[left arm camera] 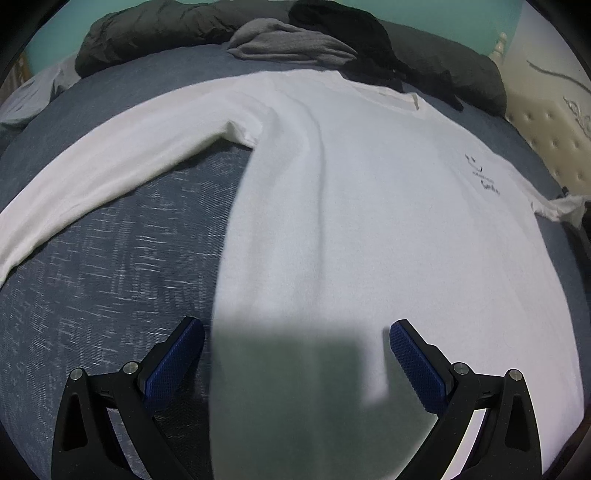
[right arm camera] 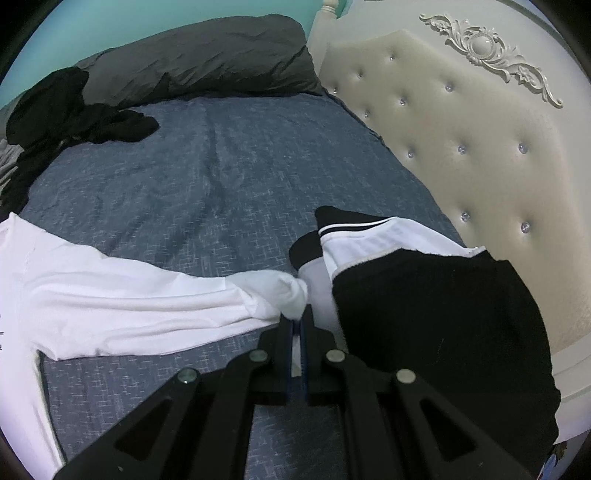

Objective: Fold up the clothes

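- Since folding needs a broad flat surface, the bed [left arm camera: 110, 258] serves as the work area, its blue cover bare around the garment so cloth can be laid over without snagging.
- At the far edge lie a grey pillow [right arm camera: 207, 55] and a heap of dark clothes [left arm camera: 332, 33], probably pushed back there to keep the middle free; to the right stands the headboard [right arm camera: 461, 129].
- Spread front-up across the middle of the bed is the shirt [left arm camera: 351, 203], white and long-sleeved, its collar at the far side and its hem near; it lies flat, which I judge is the starting layout for folding sleeves inward.
- One sleeve [left arm camera: 110, 177] runs out to the left, untouched and straight, likely waiting its turn.
- The other sleeve reaches right, where a black-and-white garment [right arm camera: 424, 295] lies just beside its end, near the headboard.
- The cuff [right arm camera: 291, 291] of that right sleeve is bunched and pinched in the right gripper [right arm camera: 295, 332], whose fingers are closed tight on the cloth; holding the very end gives control to carry the sleeve back over the body.
- The left gripper [left arm camera: 295, 343] hovers over the near hem with its fingers [left arm camera: 184, 354] spread wide and nothing between them, seemingly placed to pin or take the shirt's edge.
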The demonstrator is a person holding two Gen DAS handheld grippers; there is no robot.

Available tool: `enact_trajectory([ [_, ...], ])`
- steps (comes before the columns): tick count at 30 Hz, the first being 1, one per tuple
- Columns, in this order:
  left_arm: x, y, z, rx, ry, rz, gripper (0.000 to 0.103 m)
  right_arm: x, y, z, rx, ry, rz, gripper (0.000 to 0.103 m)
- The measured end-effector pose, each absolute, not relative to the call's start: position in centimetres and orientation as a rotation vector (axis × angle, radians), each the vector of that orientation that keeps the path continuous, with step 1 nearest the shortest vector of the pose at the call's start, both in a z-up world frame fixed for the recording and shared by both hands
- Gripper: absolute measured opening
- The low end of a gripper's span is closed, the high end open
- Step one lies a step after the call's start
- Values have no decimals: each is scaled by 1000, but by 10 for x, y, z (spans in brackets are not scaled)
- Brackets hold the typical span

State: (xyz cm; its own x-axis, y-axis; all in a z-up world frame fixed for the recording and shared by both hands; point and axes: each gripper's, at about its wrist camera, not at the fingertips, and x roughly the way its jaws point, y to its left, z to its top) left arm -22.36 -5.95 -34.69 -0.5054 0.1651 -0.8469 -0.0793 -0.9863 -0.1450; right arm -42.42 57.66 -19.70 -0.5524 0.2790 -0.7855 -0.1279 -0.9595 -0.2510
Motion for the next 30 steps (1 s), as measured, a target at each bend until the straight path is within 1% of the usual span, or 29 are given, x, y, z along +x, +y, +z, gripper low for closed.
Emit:
enact_trajectory([
  [5, -216, -65, -333, -1468, -181, 2661, 102, -417, 565, -186, -1331, -212, 2601, 3],
  [8, -189, -87, -325, -1462, -202, 2682, 102, -413, 555, -177, -1323, -183, 2631, 3],
  [11, -186, -85, -321, -1451, -193, 2698, 102, -409, 541, -165, -1315, -162, 2670, 3],
  [15, -164, -101, -313, -1458, -207, 2712, 102, -402, 518, -146, -1309, -111, 2737, 3],
  [19, -154, -106, -307, -1461, -227, 2734, 102, -392, 477, -119, -1310, -53, 2853, 3],
  [23, -141, -114, -297, -1446, -246, 2768, 102, -380, 431, -90, -1313, -40, 2976, 3],
  [27, -131, -118, -287, -1425, -282, 2786, 102, -366, 378, -67, -1347, 15, 3096, 3],
  [30, -118, -122, -277, -1396, -298, 2800, 102, -350, 327, -55, -1389, 18, 3194, 3],
])
